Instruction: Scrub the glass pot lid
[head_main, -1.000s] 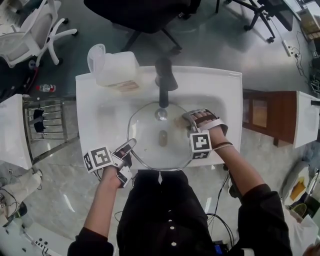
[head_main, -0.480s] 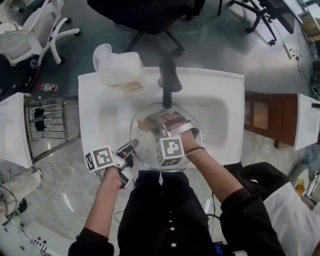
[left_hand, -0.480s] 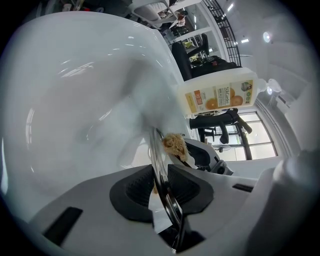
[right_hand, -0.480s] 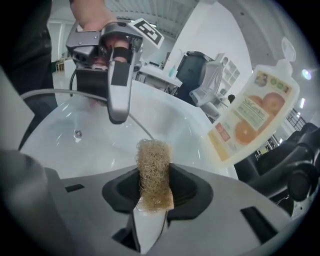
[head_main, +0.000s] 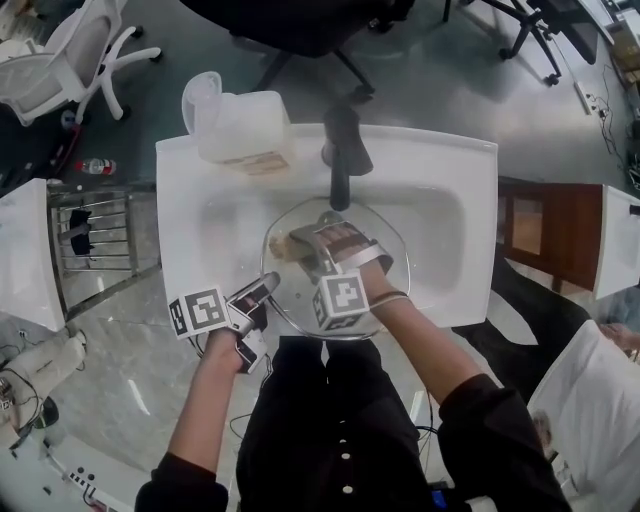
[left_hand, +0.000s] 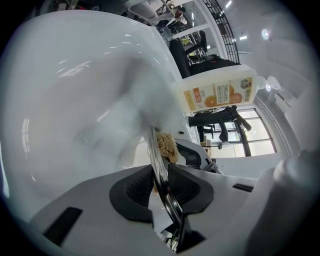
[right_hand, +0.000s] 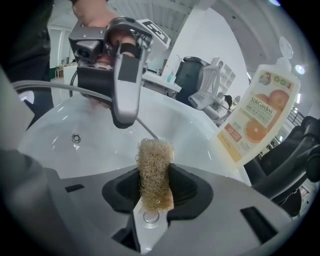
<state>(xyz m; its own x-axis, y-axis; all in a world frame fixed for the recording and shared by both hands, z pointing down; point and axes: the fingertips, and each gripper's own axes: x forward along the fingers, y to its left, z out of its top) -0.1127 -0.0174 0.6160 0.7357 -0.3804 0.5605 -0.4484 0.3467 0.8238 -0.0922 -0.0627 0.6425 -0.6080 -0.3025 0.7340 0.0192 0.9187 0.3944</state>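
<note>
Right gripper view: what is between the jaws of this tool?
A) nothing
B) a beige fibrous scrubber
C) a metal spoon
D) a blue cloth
B: the right tool is shut on a beige fibrous scrubber, pinched upright between its dark pads.

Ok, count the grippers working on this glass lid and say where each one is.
2. The left gripper is clamped on the glass lid's near-left rim; the right gripper, gripping a fibrous scrubber, is over the lid's middle. None looks hidden.
</note>
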